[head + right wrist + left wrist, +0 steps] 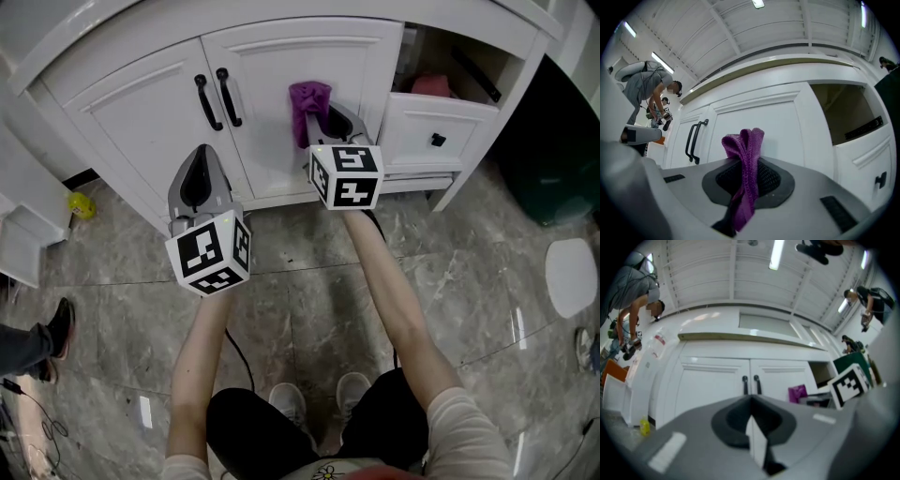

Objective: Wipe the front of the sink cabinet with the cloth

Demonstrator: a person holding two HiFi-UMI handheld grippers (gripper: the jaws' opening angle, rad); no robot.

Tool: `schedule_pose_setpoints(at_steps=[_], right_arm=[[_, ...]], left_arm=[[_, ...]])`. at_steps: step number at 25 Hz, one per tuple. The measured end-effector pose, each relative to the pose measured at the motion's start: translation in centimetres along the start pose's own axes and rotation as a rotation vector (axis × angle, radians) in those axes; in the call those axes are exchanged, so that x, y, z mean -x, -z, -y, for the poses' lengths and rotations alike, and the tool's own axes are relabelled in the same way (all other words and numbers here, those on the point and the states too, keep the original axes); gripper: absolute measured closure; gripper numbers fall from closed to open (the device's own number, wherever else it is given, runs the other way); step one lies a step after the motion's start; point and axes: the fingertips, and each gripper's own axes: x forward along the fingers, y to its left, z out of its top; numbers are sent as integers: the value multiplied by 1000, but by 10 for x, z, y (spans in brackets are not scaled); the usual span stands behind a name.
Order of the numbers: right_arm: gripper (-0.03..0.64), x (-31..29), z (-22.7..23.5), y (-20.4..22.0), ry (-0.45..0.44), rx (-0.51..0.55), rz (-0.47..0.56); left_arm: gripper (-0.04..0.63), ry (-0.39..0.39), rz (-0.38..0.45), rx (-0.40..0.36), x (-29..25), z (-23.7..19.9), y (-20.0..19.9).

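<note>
Holding a purple cloth (pixel 309 98) up to the front of the white sink cabinet (pixel 141 89).

The right gripper (pixel 322 120) had its jaws closed on the cloth, which stood bunched above the jaw tips and hung down between them; the cloth sat at the cabinet door just right of the 2 black handles (pixel 217 98), about level with them, though whether it touched the panel could not be told. The left gripper (pixel 200 156) was pressed fully together with nothing in it, held low in front of the cabinet's left door and clear of it. At the cabinet's right end a compartment (pixel 459 56) stood open above a drawer (pixel 441 127) with 1 black knob. A small yellow object (pixel 82 204) lay on the grey tiled floor (pixel 309 300) near the cabinet's left end.
</note>
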Motion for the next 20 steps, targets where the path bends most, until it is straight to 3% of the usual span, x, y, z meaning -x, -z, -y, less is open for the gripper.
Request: schedule_pose_setpoints(at_steps=[9, 15, 20], right_arm=[[565, 24, 65, -4, 156, -9, -8], [565, 41, 94, -4, 240, 63, -32], [565, 53, 125, -9, 315, -6, -25]], left_arm=[[591, 29, -11, 3, 4, 16, 2], [591, 47, -18, 12, 6, 24, 5], [591, 60, -16, 15, 8, 28, 2]])
